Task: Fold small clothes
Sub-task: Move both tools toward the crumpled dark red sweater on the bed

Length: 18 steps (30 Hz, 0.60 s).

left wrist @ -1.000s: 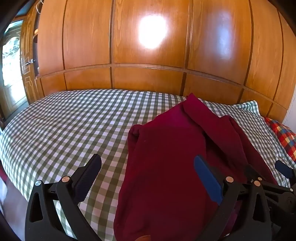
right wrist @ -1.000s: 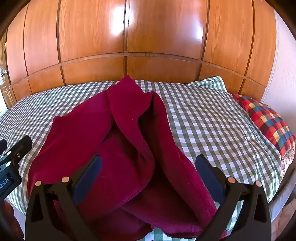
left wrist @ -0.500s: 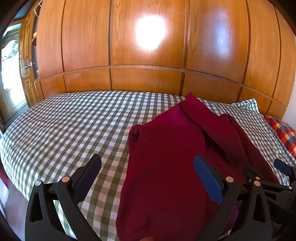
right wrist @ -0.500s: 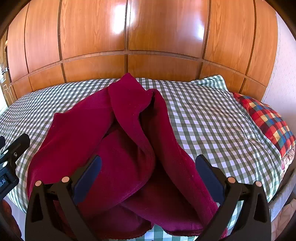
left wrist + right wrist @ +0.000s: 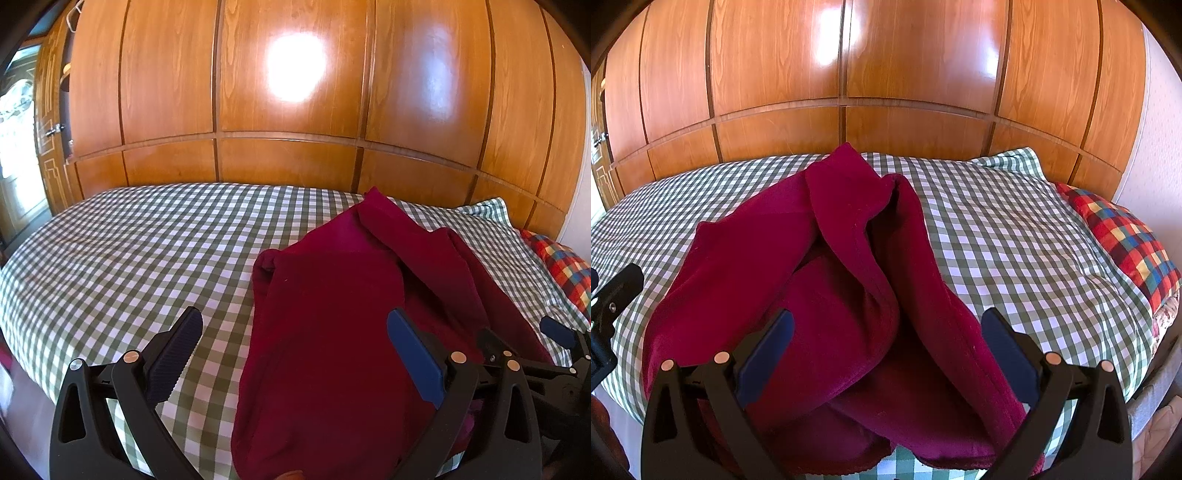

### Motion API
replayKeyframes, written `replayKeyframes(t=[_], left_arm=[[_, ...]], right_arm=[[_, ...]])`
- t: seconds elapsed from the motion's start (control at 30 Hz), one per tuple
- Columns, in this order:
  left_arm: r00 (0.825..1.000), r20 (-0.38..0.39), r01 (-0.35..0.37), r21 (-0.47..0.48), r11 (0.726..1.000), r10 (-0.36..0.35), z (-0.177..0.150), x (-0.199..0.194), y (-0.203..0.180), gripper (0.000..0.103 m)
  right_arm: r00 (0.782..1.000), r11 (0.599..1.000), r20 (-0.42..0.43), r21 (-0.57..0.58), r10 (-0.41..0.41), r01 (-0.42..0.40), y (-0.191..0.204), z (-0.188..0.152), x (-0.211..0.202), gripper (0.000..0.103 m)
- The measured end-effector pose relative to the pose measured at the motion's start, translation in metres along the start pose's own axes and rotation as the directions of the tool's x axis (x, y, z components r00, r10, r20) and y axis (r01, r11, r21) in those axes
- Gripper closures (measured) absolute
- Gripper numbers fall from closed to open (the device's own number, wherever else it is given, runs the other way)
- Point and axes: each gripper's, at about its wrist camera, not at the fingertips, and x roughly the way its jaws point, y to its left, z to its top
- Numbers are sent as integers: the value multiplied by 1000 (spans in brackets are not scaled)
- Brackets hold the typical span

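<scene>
At the far left, a wooden door [image 5: 44, 140] stood beside the glossy wardrobe panels [image 5: 288, 74] that ran behind the bed [image 5: 129, 251], whose green-and-white checked sheet lay bare on that side. The left gripper [image 5: 295, 343] hovered over the near edge of the bed with its jaws spread wide and nothing between them, its left finger above the sheet and its right finger above the maroon garment [image 5: 332, 332]. That garment, the piece to be folded, lay crumpled on the right half of the bed and reached from the near edge toward the wardrobe. It looked like a thick, fleecy knit: soft, limp and light, likely to sag and drag against the sheet, not slide, and not at all fragile. In the right wrist view a long panel was flopped over the garment's middle as a raised ridge, and the right gripper [image 5: 886, 343] hung over its near end, likewise gaping and holding nothing. A sensible hold seemed to be the stitched hem along the right edge, or a near corner, pinched through one layer so the rest could be pulled flat. At the far right lay a plaid pillow [image 5: 1126, 236], clear of the garment.
</scene>
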Motion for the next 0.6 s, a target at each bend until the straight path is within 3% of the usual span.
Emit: replayKeyframes(t=[0.6], left_arm=[[1000, -17, 21, 41, 999, -20, -3, 0, -1, 4]], right_arm=[[1000, 1000, -6, 5, -1, 2, -1, 1, 2, 2]])
